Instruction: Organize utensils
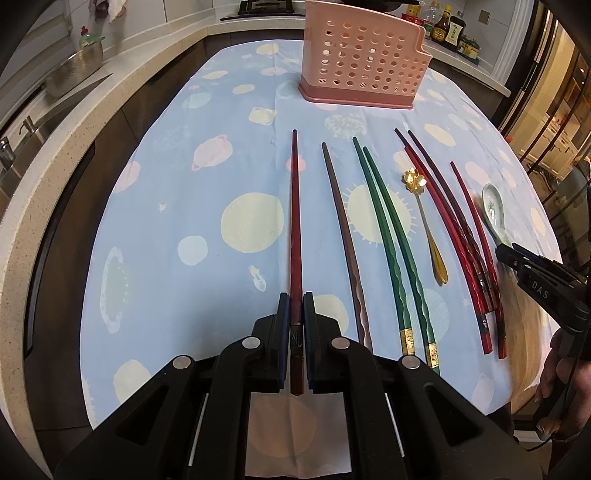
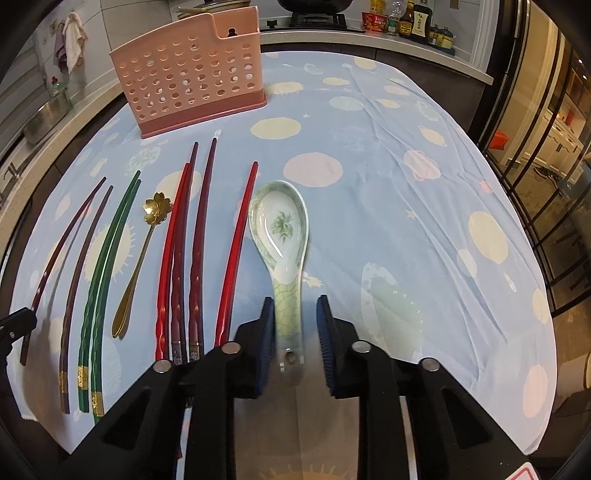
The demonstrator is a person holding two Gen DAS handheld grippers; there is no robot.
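Note:
My left gripper [image 1: 294, 301] is shut on the thick end of a dark red chopstick [image 1: 295, 206] that points away over the cloth. My right gripper [image 2: 295, 306] is open, its pads on either side of the handle of a white and green ceramic spoon [image 2: 280, 225], not clamped. The pink perforated utensil holder [image 1: 360, 62] stands at the far end, also in the right wrist view [image 2: 188, 74]. On the cloth lie a brown chopstick [image 1: 341, 225], a green pair [image 1: 391, 236], a gold flower spoon [image 1: 424, 221] and several red and dark chopsticks [image 1: 458, 236].
The table wears a blue planet-print cloth [image 1: 184, 206]. A stone counter [image 1: 74, 122] with a sink and a steel pot runs along the left. Sauce bottles [image 2: 406, 18] stand on the back counter. A glass-door cabinet [image 2: 546, 147] is at the right.

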